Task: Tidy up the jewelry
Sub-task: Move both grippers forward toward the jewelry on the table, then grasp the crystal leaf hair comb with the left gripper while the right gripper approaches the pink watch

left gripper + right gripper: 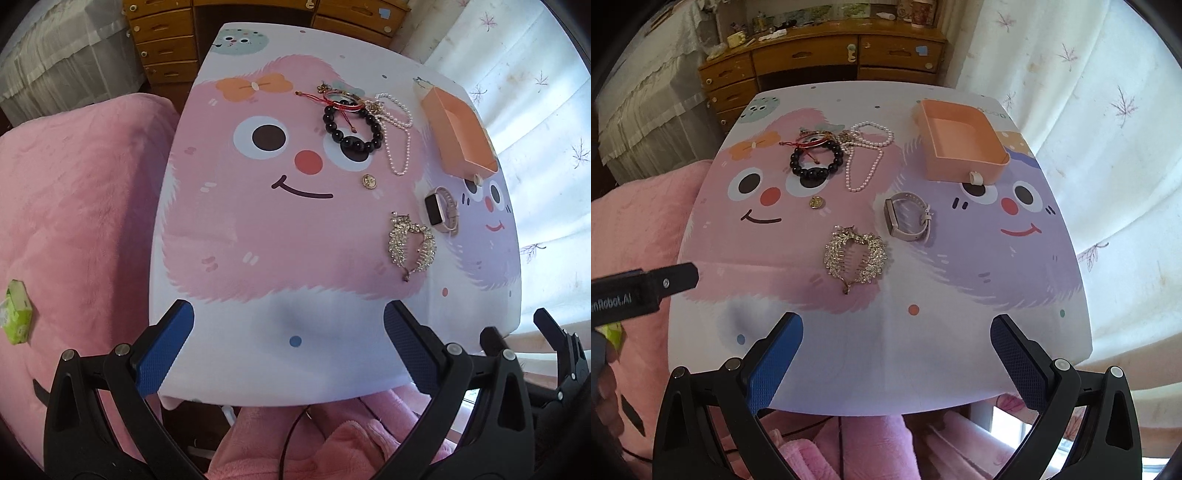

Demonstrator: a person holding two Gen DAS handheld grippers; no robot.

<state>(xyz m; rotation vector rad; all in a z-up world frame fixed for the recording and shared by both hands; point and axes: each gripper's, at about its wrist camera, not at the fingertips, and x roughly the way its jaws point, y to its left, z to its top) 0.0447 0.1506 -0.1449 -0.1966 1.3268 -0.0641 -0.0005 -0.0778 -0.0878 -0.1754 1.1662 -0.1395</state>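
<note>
Tools level, spread wide, above table edge

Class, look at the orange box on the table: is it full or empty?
Empty. The orange box shows only its bare floor in the right wrist view; all jewelry lies outside it.

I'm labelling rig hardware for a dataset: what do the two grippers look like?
Both the left gripper and the right gripper have black plastic arms with silver rivets and blue, finely textured fingers. White lettering ending "nRobot.AI" marks the left one's black body in the right wrist view.
</note>
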